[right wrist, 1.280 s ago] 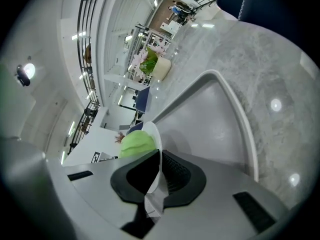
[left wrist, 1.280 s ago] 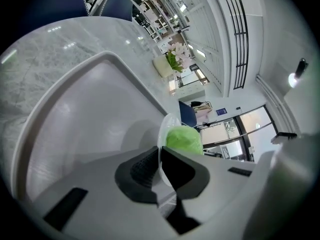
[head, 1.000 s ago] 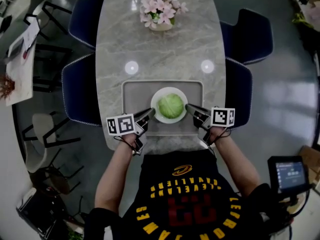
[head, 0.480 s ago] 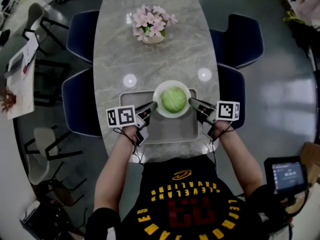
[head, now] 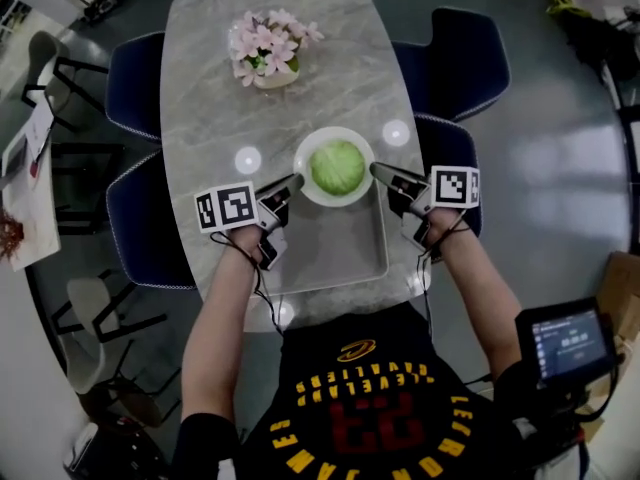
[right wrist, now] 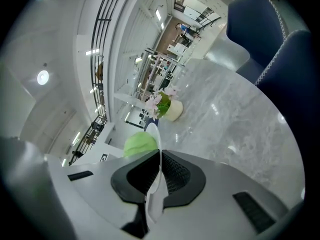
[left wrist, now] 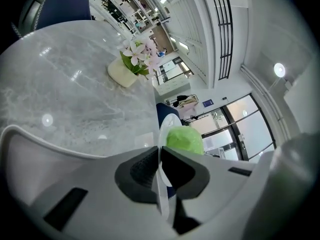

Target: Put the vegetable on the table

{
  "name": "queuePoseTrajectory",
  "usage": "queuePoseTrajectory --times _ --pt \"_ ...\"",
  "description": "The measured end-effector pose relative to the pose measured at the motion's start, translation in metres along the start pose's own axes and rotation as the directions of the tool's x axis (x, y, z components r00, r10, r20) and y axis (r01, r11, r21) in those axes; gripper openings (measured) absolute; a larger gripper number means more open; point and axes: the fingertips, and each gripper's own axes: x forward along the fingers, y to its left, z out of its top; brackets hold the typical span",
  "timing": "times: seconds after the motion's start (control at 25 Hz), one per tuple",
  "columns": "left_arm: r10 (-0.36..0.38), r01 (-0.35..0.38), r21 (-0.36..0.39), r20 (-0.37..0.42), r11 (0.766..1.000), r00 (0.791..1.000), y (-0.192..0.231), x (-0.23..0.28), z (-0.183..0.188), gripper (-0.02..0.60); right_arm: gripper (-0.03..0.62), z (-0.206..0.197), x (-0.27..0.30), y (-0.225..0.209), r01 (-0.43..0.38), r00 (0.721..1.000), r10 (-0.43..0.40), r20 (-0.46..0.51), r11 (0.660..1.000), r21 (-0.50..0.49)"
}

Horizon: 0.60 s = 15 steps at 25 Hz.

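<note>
A round green cabbage point(head: 337, 166) lies on a white plate point(head: 305, 181), held in the air over the marble table point(head: 210, 78), past the far edge of the grey tray point(head: 330, 243). My left gripper point(head: 293, 182) is shut on the plate's left rim, and my right gripper point(head: 377, 170) is shut on its right rim. In the left gripper view the plate point(left wrist: 167, 129) runs edge-on between the jaws, with the cabbage point(left wrist: 184, 139) behind it. The right gripper view shows the plate point(right wrist: 153, 134) pinched the same way beside the cabbage point(right wrist: 140, 144).
A pot of pink flowers point(head: 262, 48) stands further along the table. Dark blue chairs point(head: 455, 58) line both long sides. Light spots reflect off the marble near the plate. A small screen point(head: 565, 340) sits at the lower right, and white chairs point(head: 85, 308) stand on the left floor.
Both grippers have carried the plate with the cabbage away from me, off the tray's middle and past its far edge, towards the flower pot. It has also risen slightly.
</note>
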Motion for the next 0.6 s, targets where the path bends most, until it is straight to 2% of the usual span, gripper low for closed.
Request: queuePoseTrajectory --times 0.08,0.12,0.16,0.32,0.36,0.52,0.6 --pt "0.0 0.0 0.003 -0.011 1.0 1.0 -0.004 0.003 0.006 0.023 0.022 0.0 -0.008 -0.011 0.096 0.995 -0.096 -0.002 0.991 0.088" --pt "0.0 0.0 0.005 -0.016 1.0 1.0 -0.007 0.004 0.009 0.023 0.022 0.001 -0.01 -0.01 0.107 0.994 -0.108 0.0 0.988 0.109" --pt "-0.001 0.001 0.007 -0.02 1.0 1.0 -0.009 0.005 0.011 0.023 0.023 0.005 -0.01 -0.007 0.096 0.995 -0.097 0.005 0.99 0.105" --pt "-0.007 0.007 0.014 -0.02 1.0 1.0 -0.017 0.008 0.023 0.023 0.022 0.028 -0.002 0.013 -0.017 1.0 0.018 0.021 0.999 -0.035" --pt "-0.007 0.008 0.014 -0.021 1.0 1.0 -0.018 0.009 0.025 0.023 0.022 0.032 -0.001 0.016 -0.028 0.999 0.029 0.023 0.999 -0.041" --pt "-0.011 0.011 0.015 -0.017 1.0 1.0 -0.019 0.013 0.034 0.023 0.022 0.031 -0.008 0.005 0.075 0.996 -0.078 0.031 0.993 0.091" --pt "-0.022 0.022 0.0 -0.013 1.0 1.0 -0.021 0.014 0.037 0.023 0.022 0.034 -0.007 0.004 0.088 0.995 -0.092 0.036 0.99 0.109"
